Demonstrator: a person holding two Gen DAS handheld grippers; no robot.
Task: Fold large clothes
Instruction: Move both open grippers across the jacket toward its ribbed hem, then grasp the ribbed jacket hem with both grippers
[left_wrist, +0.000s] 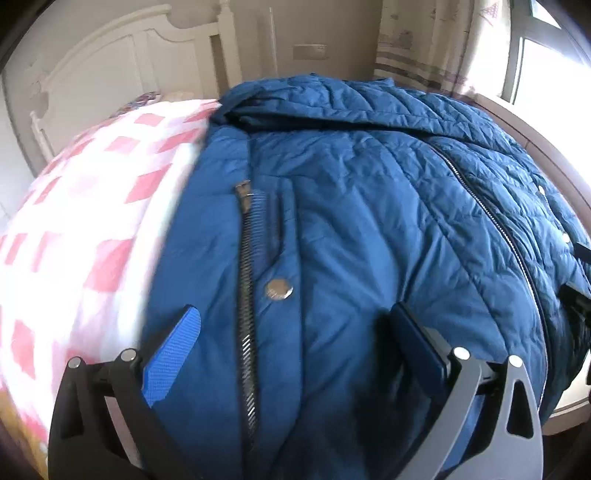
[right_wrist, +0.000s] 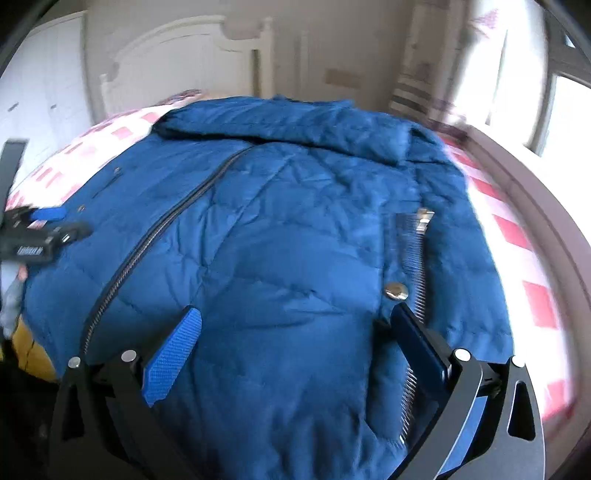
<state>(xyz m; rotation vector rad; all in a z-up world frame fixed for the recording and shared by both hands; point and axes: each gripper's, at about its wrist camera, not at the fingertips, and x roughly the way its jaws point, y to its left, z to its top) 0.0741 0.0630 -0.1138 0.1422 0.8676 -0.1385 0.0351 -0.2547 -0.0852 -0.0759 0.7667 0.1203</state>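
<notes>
Blue-padded fingers (left_wrist: 173, 354) of the left gripper (left_wrist: 295, 354) are spread apart over the near hem of the jacket (left_wrist: 351, 221), with nothing clamped between them. Its side zipper (left_wrist: 248, 295) and a snap (left_wrist: 278, 289) are seen between the fingers. On the right wrist view, the right gripper (right_wrist: 295, 354) is likewise held apart above the jacket (right_wrist: 277, 229), just beside a second zipper (right_wrist: 415, 258) and snap (right_wrist: 396, 291). The jacket is laid flat, front up, on a bed (left_wrist: 92, 206) covered in a pink-checked sheet, its centre zipper (right_wrist: 155, 229) shut. A white headboard (left_wrist: 122, 66) is seen behind.
</notes>
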